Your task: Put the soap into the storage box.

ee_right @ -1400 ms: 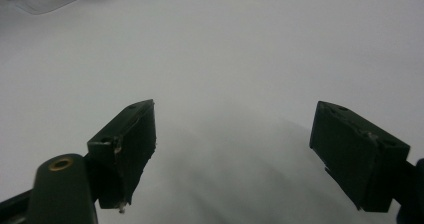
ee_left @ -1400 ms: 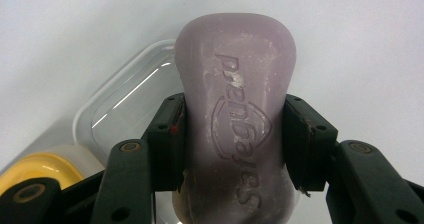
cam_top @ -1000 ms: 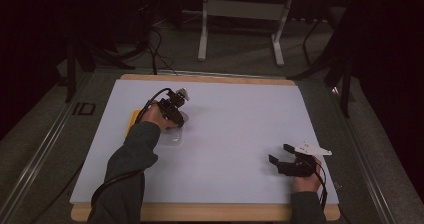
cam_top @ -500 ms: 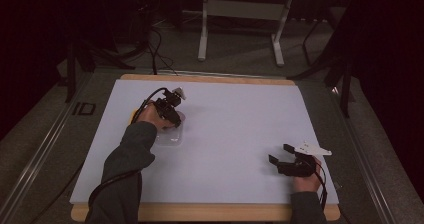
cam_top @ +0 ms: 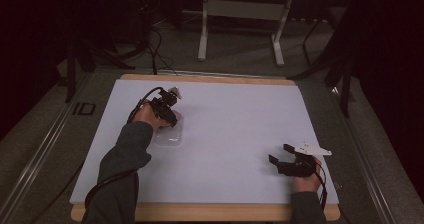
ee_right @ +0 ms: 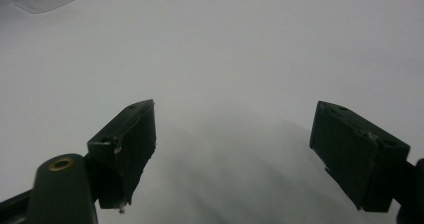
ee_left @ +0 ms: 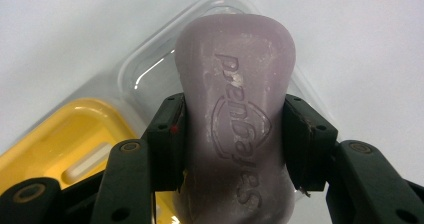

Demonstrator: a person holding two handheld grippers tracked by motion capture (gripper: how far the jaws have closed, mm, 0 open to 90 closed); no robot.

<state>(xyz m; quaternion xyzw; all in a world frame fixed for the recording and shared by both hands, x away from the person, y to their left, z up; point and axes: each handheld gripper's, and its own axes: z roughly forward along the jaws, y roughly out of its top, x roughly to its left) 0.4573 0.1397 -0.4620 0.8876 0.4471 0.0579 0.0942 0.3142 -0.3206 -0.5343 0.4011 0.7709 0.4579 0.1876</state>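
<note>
Jaws of the left gripper [ee_left: 232, 149] clamp one purple soap bar [ee_left: 235, 99] by its long sides, above one clear plastic tray [ee_left: 150, 69] that overlaps one yellow soap dish [ee_left: 60, 139]. In the high view this gripper [cam_top: 169, 115] sits over the tray [cam_top: 170, 138] on the left of the white mat [cam_top: 235, 119]. Near the right front corner, the right gripper [cam_top: 282, 160] rests with jaws spread wide, empty [ee_right: 232, 149]. Wooden board edges [cam_top: 210, 213] frame the mat; dark floor and one metal stand [cam_top: 240, 9] lie beyond.

Matt waxy soap bar [ee_left: 235, 119] w/ embossed logo; glossy clear plastic lid [ee_left: 145, 69], yellow dish [ee_left: 65, 144].
</note>
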